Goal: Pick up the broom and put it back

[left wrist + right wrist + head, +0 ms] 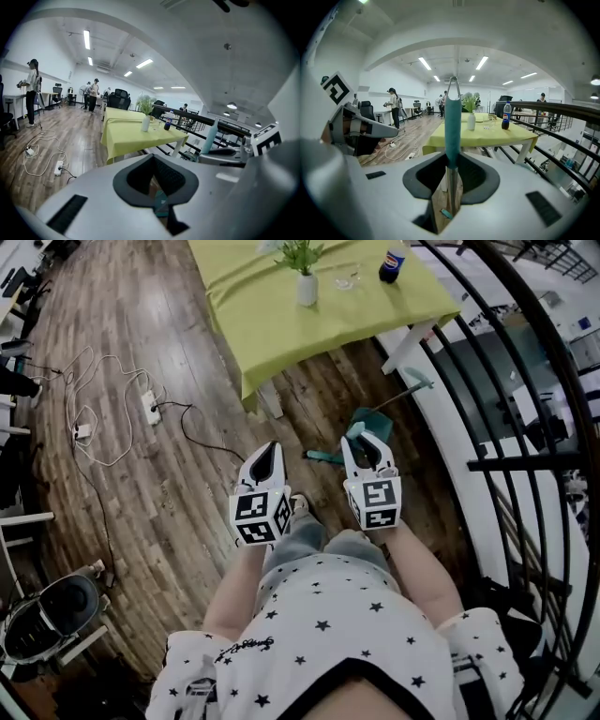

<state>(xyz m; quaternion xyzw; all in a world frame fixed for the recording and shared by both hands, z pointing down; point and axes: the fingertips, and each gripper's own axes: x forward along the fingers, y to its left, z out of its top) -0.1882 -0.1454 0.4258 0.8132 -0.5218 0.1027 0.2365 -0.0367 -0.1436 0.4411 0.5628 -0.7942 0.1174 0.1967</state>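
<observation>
Wood-plank flooring point(169, 474) covers an open office space with ceiling strip lights; people point(32, 89) stand at desks far back. Straight ahead stands a table point(281, 306) under a yellow-green cloth, carrying a white vase with a plant point(307, 282), a glass point(345, 279) and a cola bottle point(394, 263). A black railing point(506, 381) borders the floor on the right, close to the table's white leg. Left of the table a power strip point(150, 407) and loose white and black cables point(89, 427) lie on the boards. A chair point(52, 615) stands at the lower left. A teal long-handled item point(373, 418) rests on the floor between the table leg and the railing, just ahead of the right gripper point(366, 437). The right gripper is clamped on the broom point(452, 122), its pads on the metal shaft just below the teal grip, which rises upright in front of the table. The left gripper point(267, 446), just beside the right one, has its jaws narrowly apart with nothing between them.
</observation>
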